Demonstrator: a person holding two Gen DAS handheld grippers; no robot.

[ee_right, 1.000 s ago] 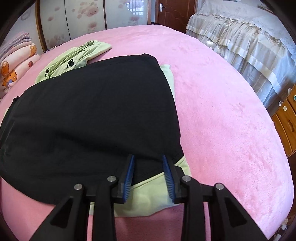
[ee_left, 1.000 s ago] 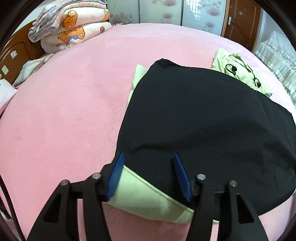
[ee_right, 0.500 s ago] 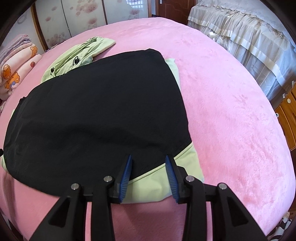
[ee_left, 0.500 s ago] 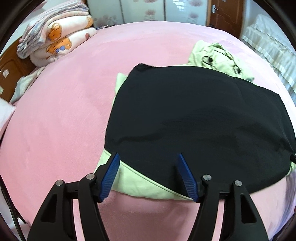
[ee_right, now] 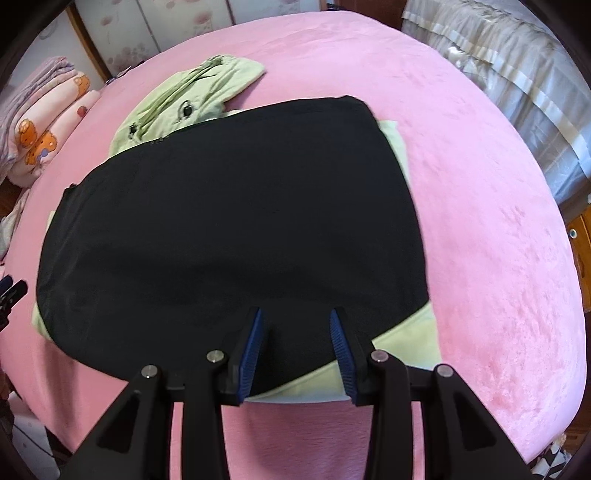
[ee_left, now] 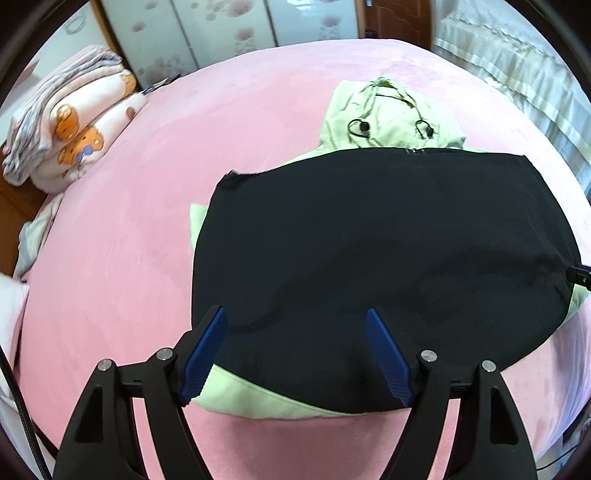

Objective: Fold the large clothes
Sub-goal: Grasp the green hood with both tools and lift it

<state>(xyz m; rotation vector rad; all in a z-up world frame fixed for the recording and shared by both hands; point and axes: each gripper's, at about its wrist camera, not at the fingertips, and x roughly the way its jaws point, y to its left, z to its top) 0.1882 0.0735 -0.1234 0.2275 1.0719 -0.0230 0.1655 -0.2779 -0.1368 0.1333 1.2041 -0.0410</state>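
Observation:
A large hooded jacket lies flat on the pink bed (ee_left: 129,206). Its black lining (ee_left: 369,251) faces up, with the light green outer side showing at the hem (ee_left: 251,398) and at the hood (ee_left: 388,114) on the far side. In the right wrist view the black panel (ee_right: 229,229) and green hood (ee_right: 184,99) show too. My left gripper (ee_left: 295,317) is open, above the jacket's near left hem. My right gripper (ee_right: 295,317) is open, above the near right hem. Neither holds cloth.
Folded pink and grey blankets (ee_left: 70,125) are stacked at the bed's far left. A second bed with a grey frilled cover (ee_right: 517,70) stands to the right. Sliding wardrobe doors (ee_left: 221,29) and a wooden door are behind. A wooden cabinet (ee_right: 580,236) is at the right edge.
Both grippers have lifted and drawn back from the hem, so more of the jacket and hood shows. The left jaws have spread wider.

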